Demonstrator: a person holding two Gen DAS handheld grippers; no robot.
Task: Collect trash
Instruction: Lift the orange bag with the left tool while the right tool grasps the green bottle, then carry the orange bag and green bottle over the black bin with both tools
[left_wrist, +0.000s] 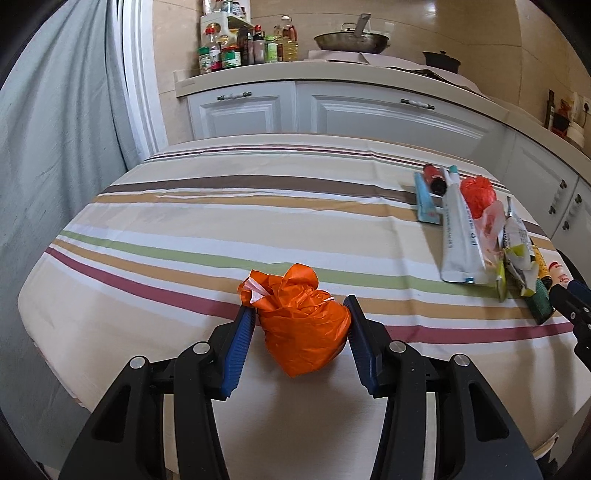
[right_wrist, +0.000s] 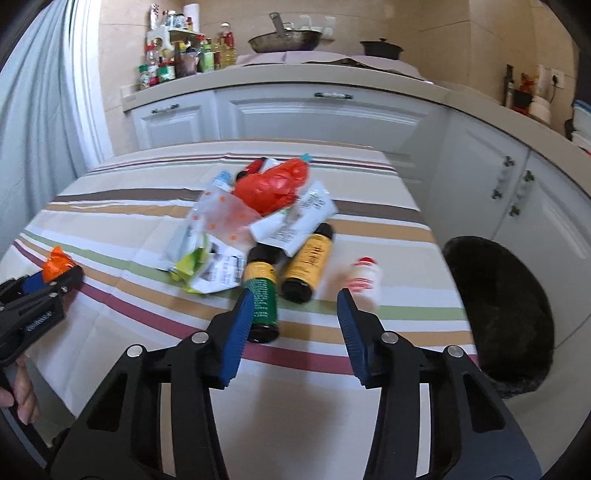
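While my left gripper (left_wrist: 299, 325) clenches the orange bag (left_wrist: 301, 321) to carry it, my right gripper (right_wrist: 295, 325) hangs empty, jaws apart, near the table's (right_wrist: 110, 332) right edge.

I am seeing a counter draped in striped cloth (right_wrist: 122, 218) carrying a heap of crumpled wrappers (right_wrist: 207, 266), a red plastic bag (right_wrist: 273, 184), two yellow-labelled dark bottles (right_wrist: 306, 262) and a small white red-capped bottle (right_wrist: 364, 278).

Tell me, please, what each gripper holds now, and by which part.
The left gripper holds the orange plastic bag, pads pressed on its two sides. The right gripper holds nothing; its pads are apart.
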